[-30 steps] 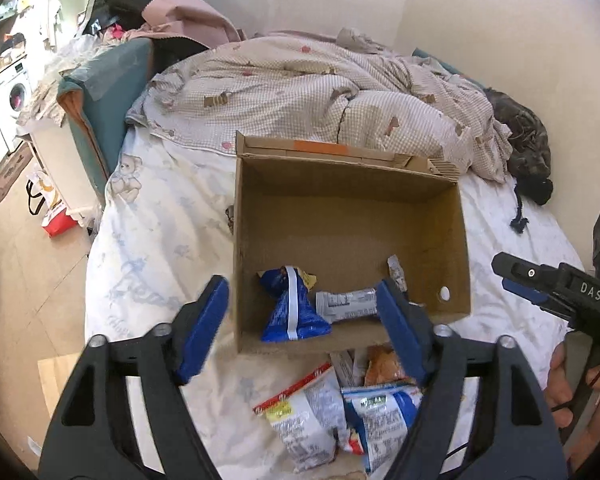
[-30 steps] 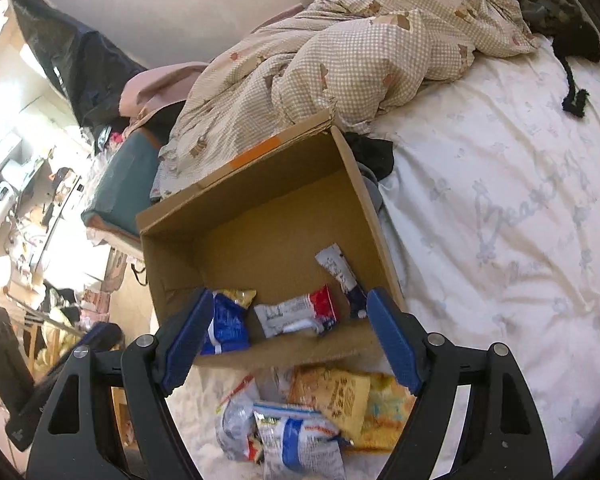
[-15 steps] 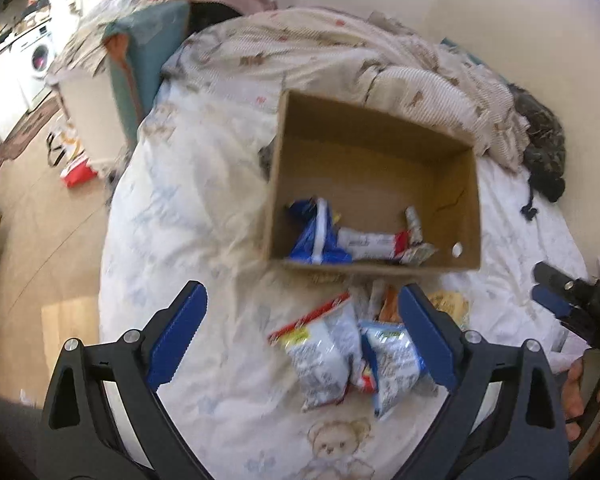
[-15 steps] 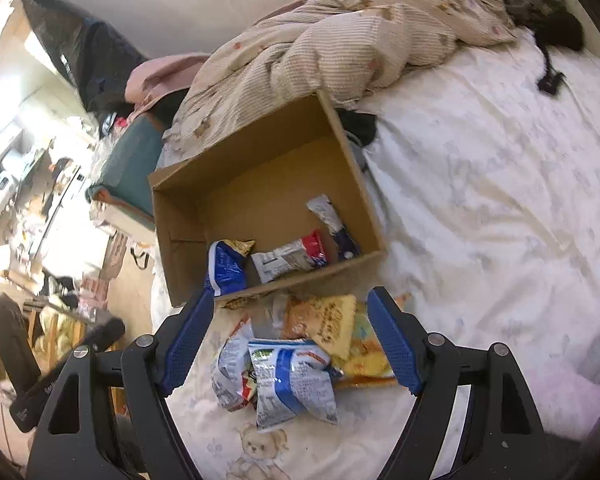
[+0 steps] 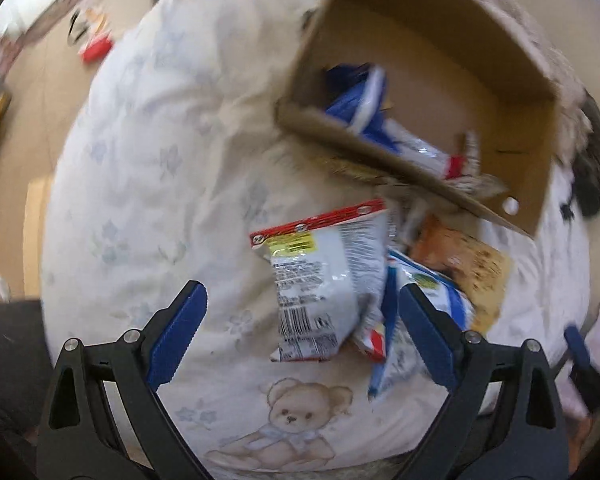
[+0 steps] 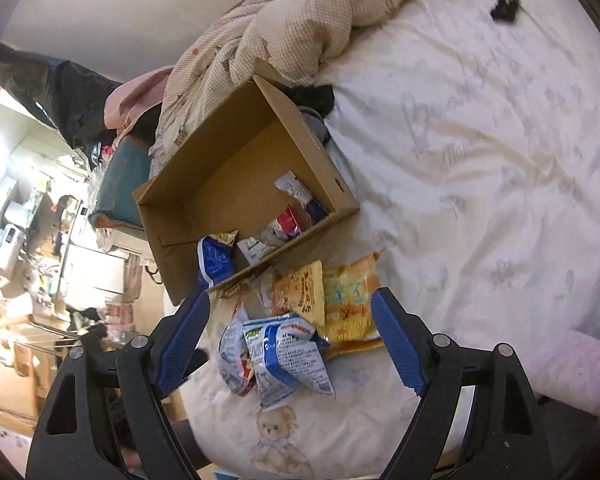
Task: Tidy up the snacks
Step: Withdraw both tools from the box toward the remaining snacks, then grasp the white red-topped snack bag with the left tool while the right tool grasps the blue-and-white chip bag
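Note:
An open cardboard box [image 5: 536, 168] lies on the bed and holds a blue snack bag [image 5: 360, 100] and a white-and-red packet [image 5: 424, 152]. It also shows in the right wrist view [image 6: 204, 240]. A pile of snack packets lies in front of it: a white bag with a red top [image 5: 320, 280], a blue-and-white bag [image 6: 288, 356], an orange packet [image 6: 304, 292] and a yellow packet [image 6: 350, 304]. My left gripper [image 5: 300, 332] is open and empty, just above the white bag. My right gripper [image 6: 288, 336] is open and empty, around the blue-and-white bag from above.
The white bed sheet [image 6: 480, 160] with a bear print [image 5: 296, 412] spreads around the pile. A checked quilt [image 6: 300, 20] lies behind the box. A teal cushion [image 6: 118, 188] and floor clutter [image 6: 20, 240] are off the bed's left side.
Both grippers have drawn back from the box and come down over the snack pile in front of it. The left view is now blurred and tilted. Both stay open.

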### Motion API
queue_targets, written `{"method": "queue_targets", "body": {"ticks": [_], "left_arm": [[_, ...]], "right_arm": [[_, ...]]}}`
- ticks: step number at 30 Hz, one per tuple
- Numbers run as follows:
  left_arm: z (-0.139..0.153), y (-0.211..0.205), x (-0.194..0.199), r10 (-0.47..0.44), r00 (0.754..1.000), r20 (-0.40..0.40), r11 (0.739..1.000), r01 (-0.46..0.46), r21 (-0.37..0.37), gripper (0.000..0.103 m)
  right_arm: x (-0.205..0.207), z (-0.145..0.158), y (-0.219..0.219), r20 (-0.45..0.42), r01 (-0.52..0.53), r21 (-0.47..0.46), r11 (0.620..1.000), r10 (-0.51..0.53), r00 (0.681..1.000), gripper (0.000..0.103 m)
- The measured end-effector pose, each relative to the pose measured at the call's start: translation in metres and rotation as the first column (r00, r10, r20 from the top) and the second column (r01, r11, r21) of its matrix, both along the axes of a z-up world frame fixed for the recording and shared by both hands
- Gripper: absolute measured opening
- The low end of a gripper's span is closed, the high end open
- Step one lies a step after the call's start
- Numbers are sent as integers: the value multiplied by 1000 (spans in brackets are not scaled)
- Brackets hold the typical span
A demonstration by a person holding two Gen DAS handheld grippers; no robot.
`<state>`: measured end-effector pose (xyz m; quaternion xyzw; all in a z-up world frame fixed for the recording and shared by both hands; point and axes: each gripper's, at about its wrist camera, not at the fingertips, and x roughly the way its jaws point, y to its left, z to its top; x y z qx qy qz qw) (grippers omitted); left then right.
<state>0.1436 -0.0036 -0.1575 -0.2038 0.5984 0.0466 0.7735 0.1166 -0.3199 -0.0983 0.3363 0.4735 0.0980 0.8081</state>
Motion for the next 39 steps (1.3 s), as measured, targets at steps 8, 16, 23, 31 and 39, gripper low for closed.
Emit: {"method": "queue_targets", "body": {"ticks": [8,16,23,31,39], "left_arm": [[-38,-18,8,0,996,-88,999,-3,-37,95],[-40,-15,5,-51,996,-72,996,45,-83,55],[5,0,-5,-131,991,-17,991,131,-21,53],[45,23,-21,-205,978,21,976,203,84,53],[43,33,-21,-200,978,63,973,191,132,53]], "right_arm": [[5,-8,-1,-37,0,24,1000,0,999,85],[8,-10,11,-47,-30,-10,1000,29,998,85],[14,-36,30,-145,-90,104,990,104,984,85],[26,-61,89,-256,-239,-34,971,222,941,85],[33,-81,163,-320,-455,-315,833,358,877,85]]}}
